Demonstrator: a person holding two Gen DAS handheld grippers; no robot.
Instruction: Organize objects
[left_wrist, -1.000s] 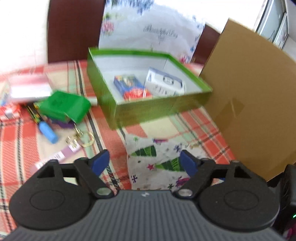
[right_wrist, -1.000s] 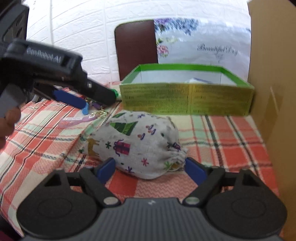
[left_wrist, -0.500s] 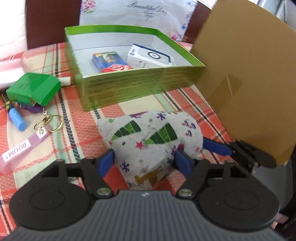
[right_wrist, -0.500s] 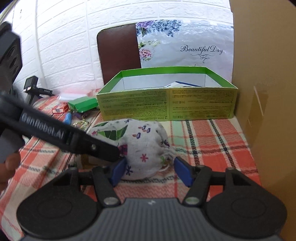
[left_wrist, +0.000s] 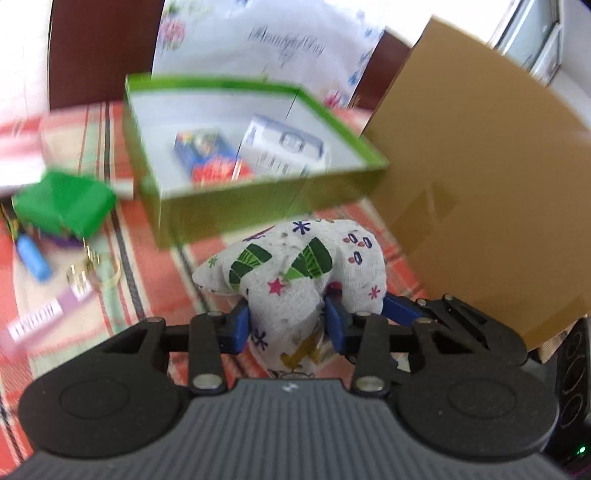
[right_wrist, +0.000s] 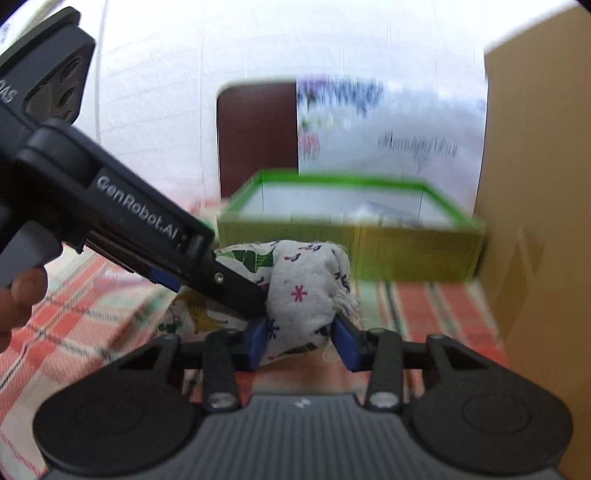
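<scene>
Both the left claw (left_wrist: 284, 326) and the right claw (right_wrist: 301, 343) are clenching the soft printed pouch (left_wrist: 295, 273) above the table (left_wrist: 155, 266) just before the green box (left_wrist: 236, 147), and uneven pulling could be slipping or tearing it

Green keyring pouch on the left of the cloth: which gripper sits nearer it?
Left. The left gripper, shut on the printed bag, is on the green pouch's side; the right gripper grips the bag's far end.

Black grippers (left_wrist: 286, 326), blue pads (right_wrist: 258, 341), silver screws (seemingly "GenRobot.AI" lettering).
</scene>
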